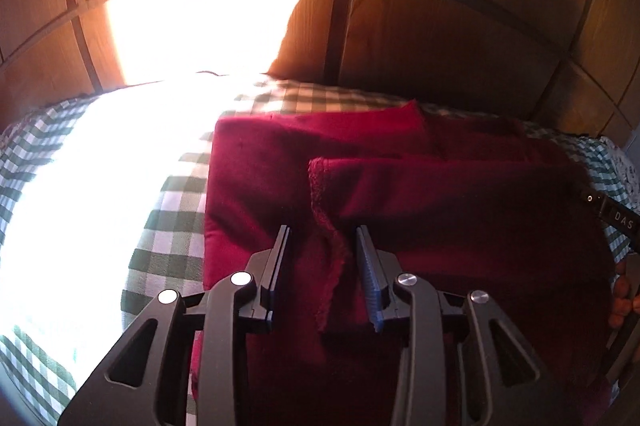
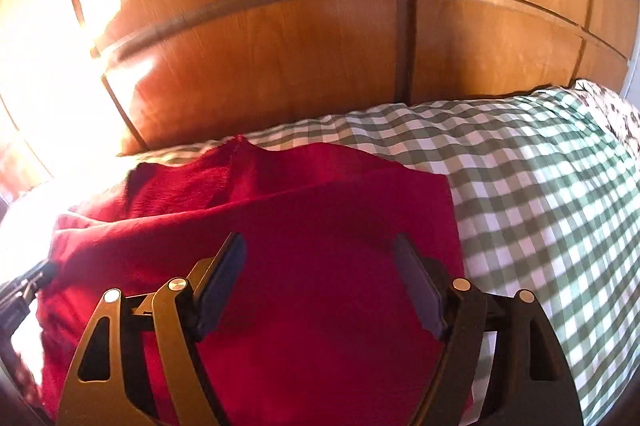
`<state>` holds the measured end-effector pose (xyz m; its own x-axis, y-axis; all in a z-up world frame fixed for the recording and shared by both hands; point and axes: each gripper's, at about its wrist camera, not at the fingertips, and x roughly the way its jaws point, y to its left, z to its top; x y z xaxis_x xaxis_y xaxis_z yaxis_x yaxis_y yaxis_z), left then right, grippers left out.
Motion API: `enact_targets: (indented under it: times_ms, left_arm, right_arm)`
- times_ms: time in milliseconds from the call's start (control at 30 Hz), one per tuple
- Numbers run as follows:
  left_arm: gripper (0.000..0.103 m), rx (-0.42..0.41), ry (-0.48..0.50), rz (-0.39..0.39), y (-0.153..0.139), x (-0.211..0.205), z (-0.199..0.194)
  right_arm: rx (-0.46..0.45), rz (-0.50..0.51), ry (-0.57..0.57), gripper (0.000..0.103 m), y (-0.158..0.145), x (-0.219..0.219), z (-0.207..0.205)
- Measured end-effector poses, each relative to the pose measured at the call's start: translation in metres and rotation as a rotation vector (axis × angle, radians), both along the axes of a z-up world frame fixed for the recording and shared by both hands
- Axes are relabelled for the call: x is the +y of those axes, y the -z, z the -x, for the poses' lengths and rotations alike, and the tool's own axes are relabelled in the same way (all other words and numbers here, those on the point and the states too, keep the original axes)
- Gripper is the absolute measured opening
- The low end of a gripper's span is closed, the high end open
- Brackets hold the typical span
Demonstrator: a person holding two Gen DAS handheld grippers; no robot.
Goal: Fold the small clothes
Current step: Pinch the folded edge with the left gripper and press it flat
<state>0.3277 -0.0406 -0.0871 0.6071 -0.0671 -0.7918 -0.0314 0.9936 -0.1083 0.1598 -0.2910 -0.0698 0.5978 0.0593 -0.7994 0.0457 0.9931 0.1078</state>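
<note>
A: Where does the red garment (image 1: pixel 400 193) lie?

B: Folded on the checked bedsheet (image 1: pixel 168 226), before the wooden panels (image 2: pixel 280 45). The left gripper (image 1: pixel 325 238) stands partly spread, a hemmed edge loose between its jaws, unpinched. The right gripper (image 2: pixel 320 246) hovers wide apart, empty.

A: Best approach?

B: Probably let the edge drop cleanly, then smooth the layers square before the next fold.
</note>
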Motion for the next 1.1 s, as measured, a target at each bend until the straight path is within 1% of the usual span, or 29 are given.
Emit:
enact_targets:
  times_ms: [33, 67, 100, 133, 200, 267, 333, 400, 500, 633, 733, 900, 1000, 1100]
  left_arm:
    - [0.035, -0.014, 0.004, -0.001, 0.003, 0.0, 0.0]
    - [0.035, -0.028, 0.01, -0.016, 0.004, -0.003, 0.001]
    - [0.035, -0.034, 0.012, -0.033, 0.004, -0.005, 0.002]
    - [0.035, -0.036, 0.01, -0.046, 0.003, -0.007, 0.002]
    - [0.035, -0.031, -0.007, -0.042, 0.001, -0.007, 0.002]
    - [0.037, -0.027, -0.019, -0.037, -0.003, -0.007, 0.007]
    - [0.042, -0.03, -0.023, -0.038, -0.011, -0.011, 0.018]
    - [0.049, -0.037, -0.022, -0.041, -0.016, -0.015, 0.028]
    - [0.056, -0.054, -0.011, -0.053, -0.015, -0.024, 0.04]
    - [0.059, -0.062, -0.005, -0.042, -0.021, -0.022, 0.062]
    - [0.061, -0.065, 0.0, -0.043, -0.022, -0.023, 0.075]
    - [0.063, -0.07, 0.0, -0.033, -0.025, -0.021, 0.103]
    - [0.065, -0.072, 0.002, -0.034, -0.019, -0.022, 0.108]
    - [0.066, -0.074, -0.001, -0.034, -0.022, -0.025, 0.121]
  right_arm:
    - [0.027, 0.012, 0.003, 0.08, 0.011, 0.002, -0.006]
    - [0.026, 0.025, 0.003, 0.082, 0.017, 0.003, -0.008]
    - [-0.001, 0.053, 0.002, 0.085, 0.023, 0.006, -0.006]
    - [-0.021, 0.071, 0.006, 0.087, 0.027, 0.009, -0.004]
    - [-0.027, 0.083, 0.009, 0.087, 0.026, 0.01, -0.003]
    - [-0.028, 0.071, 0.01, 0.087, 0.026, 0.008, -0.003]
    - [-0.026, 0.069, 0.013, 0.088, 0.025, 0.007, -0.003]
    - [-0.027, 0.087, 0.021, 0.09, 0.022, 0.008, -0.003]
    - [-0.031, 0.095, 0.032, 0.093, 0.014, 0.01, 0.004]
    - [-0.039, 0.058, 0.042, 0.093, 0.002, 0.008, 0.024]
    - [-0.06, 0.038, 0.034, 0.093, -0.007, 0.008, 0.047]
    - [-0.074, 0.04, 0.018, 0.093, -0.015, 0.009, 0.078]
    - [-0.081, 0.029, 0.031, 0.093, -0.019, 0.005, 0.083]
    - [-0.094, 0.028, 0.065, 0.093, -0.026, -0.001, 0.076]
